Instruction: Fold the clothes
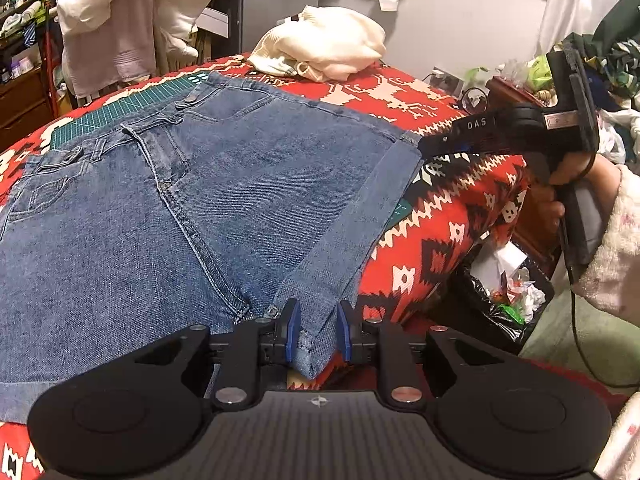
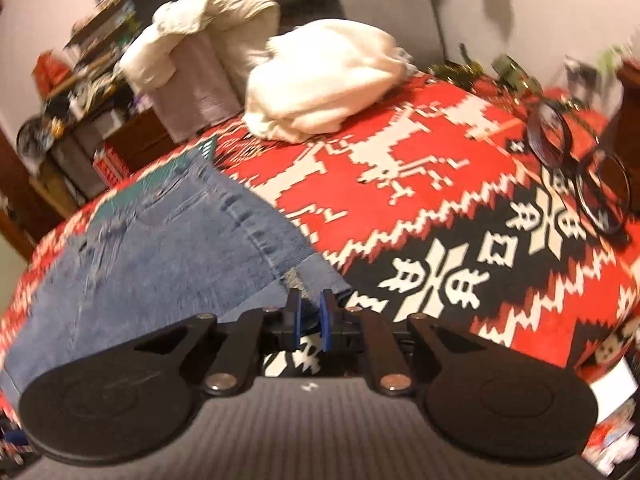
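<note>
While the red patterned blanket [image 1: 432, 216] carries everything, the denim shorts [image 1: 160, 208] lie spread flat across its middle, waistband toward the far edge where a green cutting mat [image 1: 120, 110] peeks out, and one cuffed leg hem runs along the blanket's right side. A cream sweater [image 1: 324, 44] sits bunched at the far edge, well apart from the shorts, and a pair of glasses [image 2: 576, 168] rests near the far right corner. Both tongs sit on that cuffed hem: the left gripper [image 1: 317, 332] straddles its near corner with the pads a little apart, cloth between them but not yet pinched, and the right gripper [image 2: 310, 312] has its pads narrowly parted around the far corner, though blur leaves it unclear whether it has bitten. I judge the step to be folding this leg over onto the other. To do it well, close both tongs fully on the doubled cuff, lift evenly, keep the hem taut between them, and lay it edge to edge with the opposite side.
</note>
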